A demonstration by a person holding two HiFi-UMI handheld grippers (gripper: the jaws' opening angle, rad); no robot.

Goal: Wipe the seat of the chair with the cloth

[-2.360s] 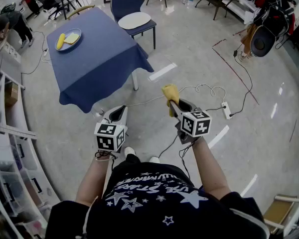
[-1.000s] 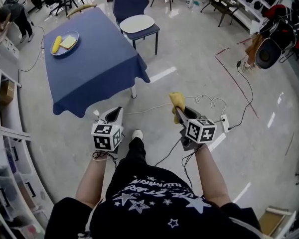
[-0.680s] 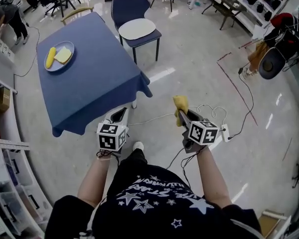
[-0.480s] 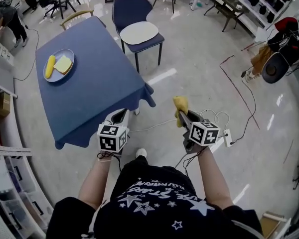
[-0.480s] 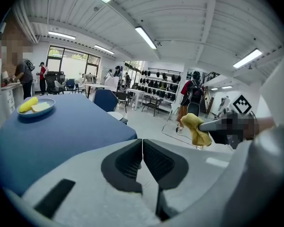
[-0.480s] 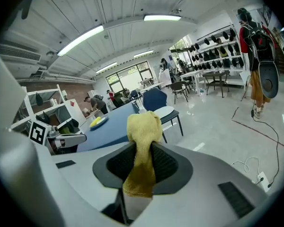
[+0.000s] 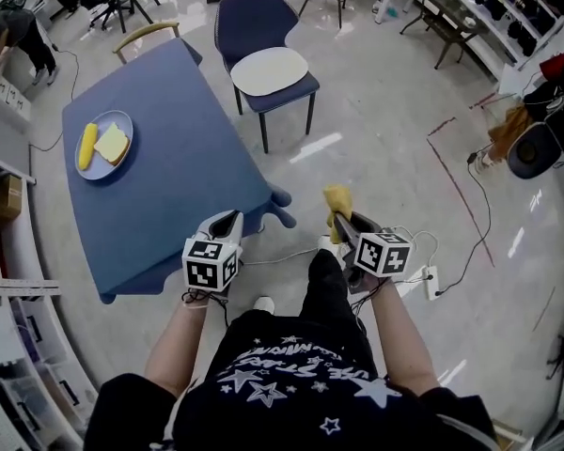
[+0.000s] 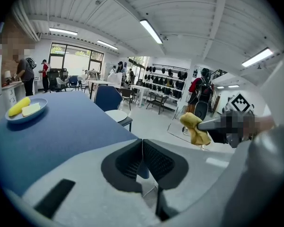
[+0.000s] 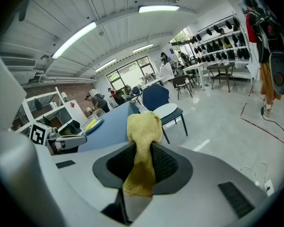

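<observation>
Since the earlier frame: chair (image 7: 256, 15) and blue-draped table (image 7: 179, 172) lie nearer. Step: approach, wiping not yet begun. Right gripper (image 7: 339, 222): clamped on yellow terry cloth (image 7: 337, 200), bunched, soft. Left gripper (image 7: 229, 222): jaws together, nothing held. Chair: navy shell, pale smooth oval seat (image 7: 269, 70), well ahead. Next: close in, press cloth flat onto seat.

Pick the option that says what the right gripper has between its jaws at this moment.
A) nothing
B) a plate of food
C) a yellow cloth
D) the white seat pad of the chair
C: in the right gripper view, the right gripper has its jaws closed on a yellow cloth, which sticks up above them and hangs below.
</observation>
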